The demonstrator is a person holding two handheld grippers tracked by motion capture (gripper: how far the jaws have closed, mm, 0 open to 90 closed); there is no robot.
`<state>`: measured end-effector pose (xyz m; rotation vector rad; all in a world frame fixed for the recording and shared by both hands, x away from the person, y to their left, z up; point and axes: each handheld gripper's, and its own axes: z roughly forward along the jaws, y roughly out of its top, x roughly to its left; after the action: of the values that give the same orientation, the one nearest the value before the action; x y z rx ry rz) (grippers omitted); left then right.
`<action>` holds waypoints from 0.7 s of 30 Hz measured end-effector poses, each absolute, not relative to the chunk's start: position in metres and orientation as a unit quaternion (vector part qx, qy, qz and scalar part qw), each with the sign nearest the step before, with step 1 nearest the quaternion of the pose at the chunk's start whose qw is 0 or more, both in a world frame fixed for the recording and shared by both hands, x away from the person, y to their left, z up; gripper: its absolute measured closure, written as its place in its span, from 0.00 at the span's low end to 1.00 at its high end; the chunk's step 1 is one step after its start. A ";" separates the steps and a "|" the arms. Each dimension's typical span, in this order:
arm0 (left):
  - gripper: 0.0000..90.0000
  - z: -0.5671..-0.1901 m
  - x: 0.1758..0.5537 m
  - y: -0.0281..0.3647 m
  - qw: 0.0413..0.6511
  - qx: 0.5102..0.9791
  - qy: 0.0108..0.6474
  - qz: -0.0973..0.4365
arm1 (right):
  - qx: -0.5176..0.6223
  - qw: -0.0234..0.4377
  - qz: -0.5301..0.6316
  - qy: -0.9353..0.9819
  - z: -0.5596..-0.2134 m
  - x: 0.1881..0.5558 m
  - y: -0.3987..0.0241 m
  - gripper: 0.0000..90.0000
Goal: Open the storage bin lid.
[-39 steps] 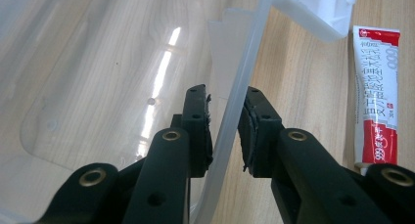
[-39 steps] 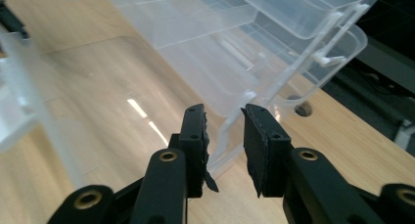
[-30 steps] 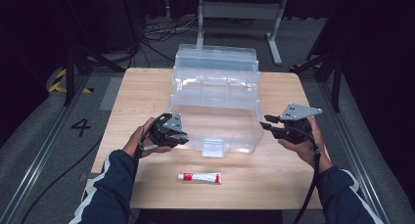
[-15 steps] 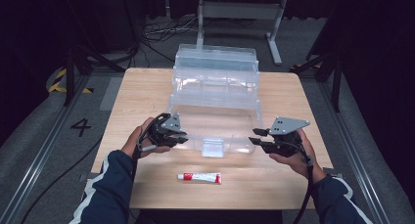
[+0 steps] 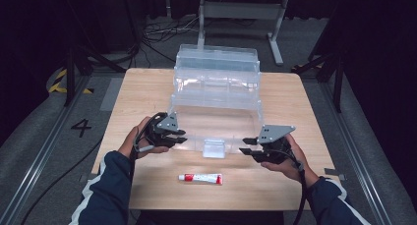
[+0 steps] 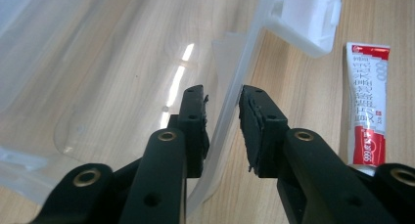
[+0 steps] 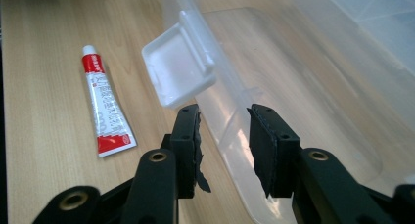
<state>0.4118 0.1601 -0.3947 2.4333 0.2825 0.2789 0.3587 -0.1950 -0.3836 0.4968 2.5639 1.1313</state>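
A clear plastic box [image 5: 216, 68] stands mid-table with its clear lid [image 5: 215, 121] spread toward me; a white latch [image 5: 214, 149] sits at the lid's front edge. My left gripper [image 5: 181, 136] is at the lid's front left rim. In the left gripper view the jaws [image 6: 222, 94] are shut on that rim [image 6: 226, 116]. My right gripper [image 5: 247, 151] is at the front right rim, open, with the rim [image 7: 226, 131] passing between its jaws [image 7: 222, 111] beside the latch [image 7: 178, 67]. A red and white tube [image 5: 200, 178] lies on the table in front of the latch.
The wooden table [image 5: 147, 92] has bare room left and right of the box and along its near edge. The tube [image 6: 369, 106] lies close to the right of the left jaws. Dark floor, cables and a metal frame [image 5: 236, 11] surround the table.
My right gripper has come down and in from beside the box's right front corner to the lid's front rim. The left gripper has stayed in place.
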 end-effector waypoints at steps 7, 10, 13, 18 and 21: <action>0.80 -0.386 0.406 0.170 0.358 0.920 0.110 0.112 | 0.157 0.129 0.383 0.901 -0.390 0.358 -0.182 0.71; 0.80 -0.385 0.402 0.174 0.352 0.921 0.115 0.122 | 0.150 0.121 0.376 0.906 -0.394 0.358 -0.175 0.71; 0.79 -0.383 0.397 0.180 0.352 0.919 0.119 0.133 | 0.144 0.115 0.372 0.910 -0.396 0.358 -0.170 0.71; 0.72 -0.384 0.388 0.189 0.349 0.914 0.135 0.155 | 0.128 0.101 0.361 0.918 -0.401 0.357 -0.159 0.70; 0.70 -0.383 0.383 0.194 0.353 0.909 0.144 0.167 | 0.119 0.096 0.358 0.921 -0.402 0.357 -0.154 0.70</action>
<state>0.3835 0.1944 -0.3826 2.3520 0.3732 0.4325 0.3572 -0.1540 -0.4023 0.3529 2.7300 1.0596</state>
